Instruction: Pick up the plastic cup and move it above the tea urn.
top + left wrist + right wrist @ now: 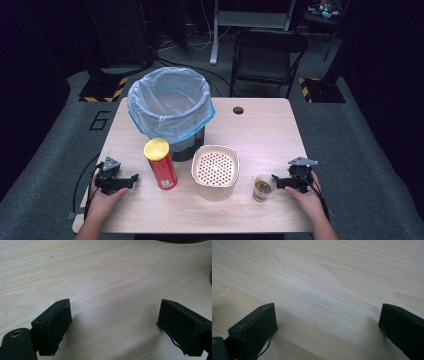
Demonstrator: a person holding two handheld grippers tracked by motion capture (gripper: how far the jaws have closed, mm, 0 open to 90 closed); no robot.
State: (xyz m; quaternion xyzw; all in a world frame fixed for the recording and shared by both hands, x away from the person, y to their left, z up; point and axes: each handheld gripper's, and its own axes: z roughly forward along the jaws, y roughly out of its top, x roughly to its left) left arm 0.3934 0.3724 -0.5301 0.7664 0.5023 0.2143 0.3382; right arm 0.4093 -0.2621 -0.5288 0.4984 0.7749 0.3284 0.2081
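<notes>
Table [270, 130]: bin [172, 107]; can [161, 164]; strainer [216, 171]; cup [262, 188]

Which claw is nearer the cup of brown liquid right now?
The right claw. It sits just beside the cup, open and empty. The left claw is far across the table, past the red can and strainer bowl.

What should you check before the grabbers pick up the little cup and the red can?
1. Left gripper open, nothing between the jaws: ok.
2. Right gripper open, nothing between the jaws: ok.
3. Small cup upright beside the right gripper: ok.
4. Red can upright, yellow lid on: ok.
5. Bin lined with its bag, mouth open: ok.
6. Strainer bowl empty: cannot tell.
</notes>
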